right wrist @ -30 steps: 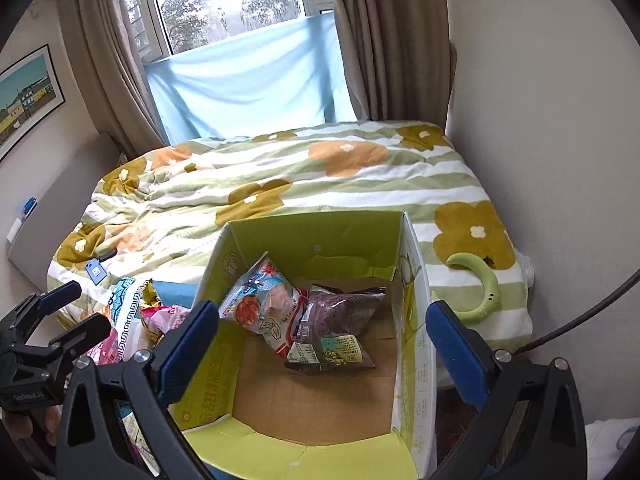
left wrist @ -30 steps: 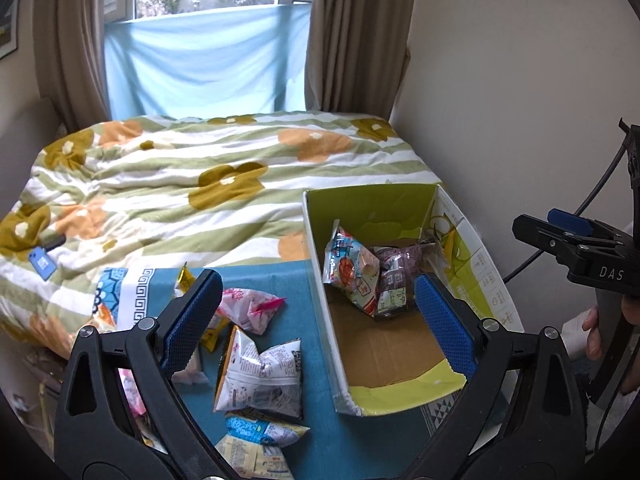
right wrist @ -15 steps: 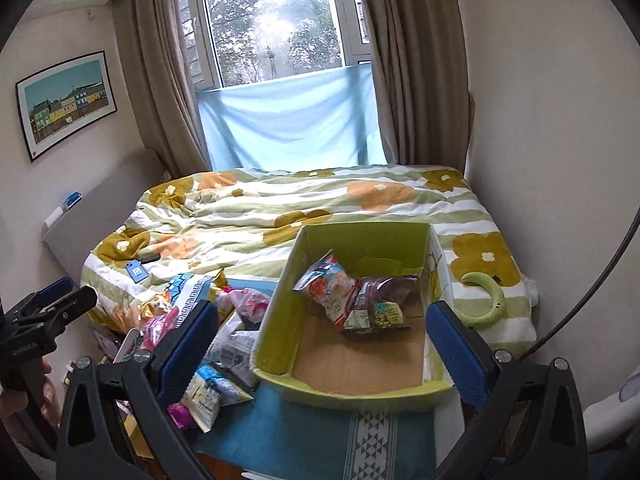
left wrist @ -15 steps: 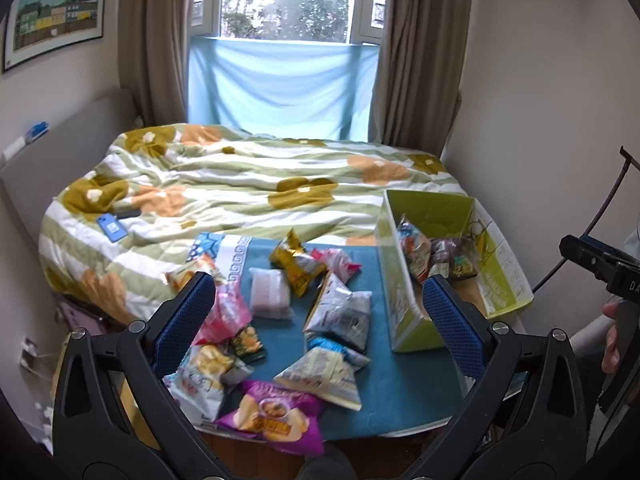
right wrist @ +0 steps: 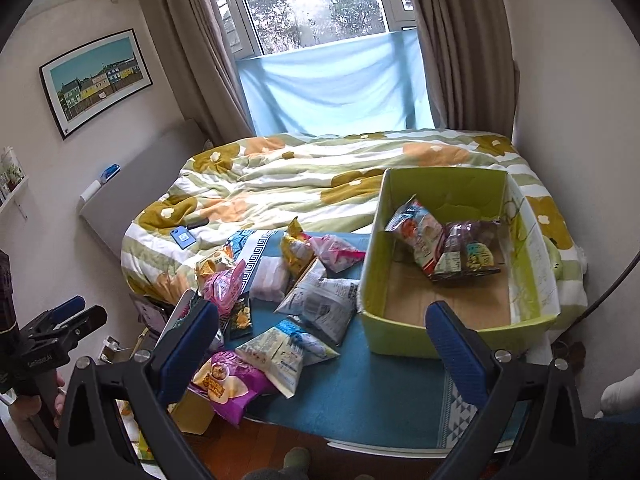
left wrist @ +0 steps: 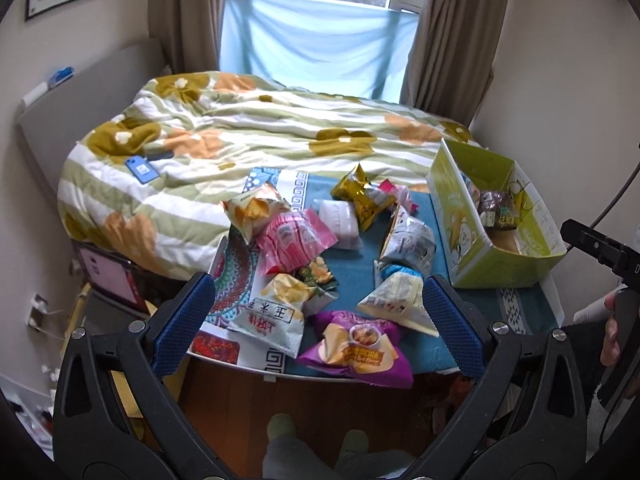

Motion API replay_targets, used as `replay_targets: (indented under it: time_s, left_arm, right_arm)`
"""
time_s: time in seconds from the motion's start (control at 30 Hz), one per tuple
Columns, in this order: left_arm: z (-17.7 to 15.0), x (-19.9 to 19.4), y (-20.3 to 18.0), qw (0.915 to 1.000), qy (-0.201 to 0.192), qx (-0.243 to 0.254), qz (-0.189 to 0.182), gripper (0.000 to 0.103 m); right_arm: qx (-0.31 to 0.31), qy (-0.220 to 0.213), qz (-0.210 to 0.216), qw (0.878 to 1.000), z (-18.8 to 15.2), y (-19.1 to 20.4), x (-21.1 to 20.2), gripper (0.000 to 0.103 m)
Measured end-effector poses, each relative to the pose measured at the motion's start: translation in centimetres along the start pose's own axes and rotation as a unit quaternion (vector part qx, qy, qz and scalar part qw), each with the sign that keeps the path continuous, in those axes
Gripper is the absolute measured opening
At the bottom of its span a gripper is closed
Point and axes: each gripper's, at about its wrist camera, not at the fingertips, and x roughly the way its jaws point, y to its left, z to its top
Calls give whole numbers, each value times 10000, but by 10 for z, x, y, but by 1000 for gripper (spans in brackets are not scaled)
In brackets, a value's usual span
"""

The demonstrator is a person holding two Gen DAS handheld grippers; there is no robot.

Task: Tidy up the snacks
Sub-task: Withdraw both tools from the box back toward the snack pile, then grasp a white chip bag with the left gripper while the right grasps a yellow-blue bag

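Bedroom light from a curtained window [right wrist: 320,0] falls on a bed [left wrist: 280,128] with a flowered green-striped quilt, and against its near side stands a low surface [right wrist: 380,396] under a blue cloth. Left tool [left wrist: 316,320] hangs over the near edge of that surface with its jaws spread wide, having just finished opening, and nothing sits between the blue pads [left wrist: 184,320]. Right tool [right wrist: 320,344] is likewise wide and empty, held above the cloth in front of the box.

Just beyond the left tool lies a loose heap of snack packets: a purple bag [left wrist: 356,348] nearest the edge, a white bag with red characters [left wrist: 272,316] beside it, a pale blue-topped packet [left wrist: 396,300], a pink packet [left wrist: 292,240], a silver-white packet [left wrist: 412,240], a gold packet [left wrist: 360,192] and a yellow chip bag [left wrist: 252,208]. They overlap and touch one another.

Right of the heap, on the same cloth, sits an open yellow-green cardboard box [right wrist: 452,184]. Two packets lie inside against its far wall, a red-and-blue one [right wrist: 416,228] and a dark purple one [right wrist: 472,248], touching each other.

A blue phone [left wrist: 141,168] rests on the quilt, and a framed picture [right wrist: 96,76] hangs on the left wall.
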Motion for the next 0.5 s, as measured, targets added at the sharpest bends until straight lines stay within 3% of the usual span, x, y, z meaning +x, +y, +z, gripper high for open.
replay_targets:
  time_s: [0.23,0.5]
  left_arm:
    - [-10,63,34,9952,873,148,-429,103]
    - [-24,146,71,9778,1793,146,-1071,103]
  right_arm:
    - [405,438,-131,9981,-13,34,49,103]
    - [1065,1160,-544,9860,-31,51,116,103]
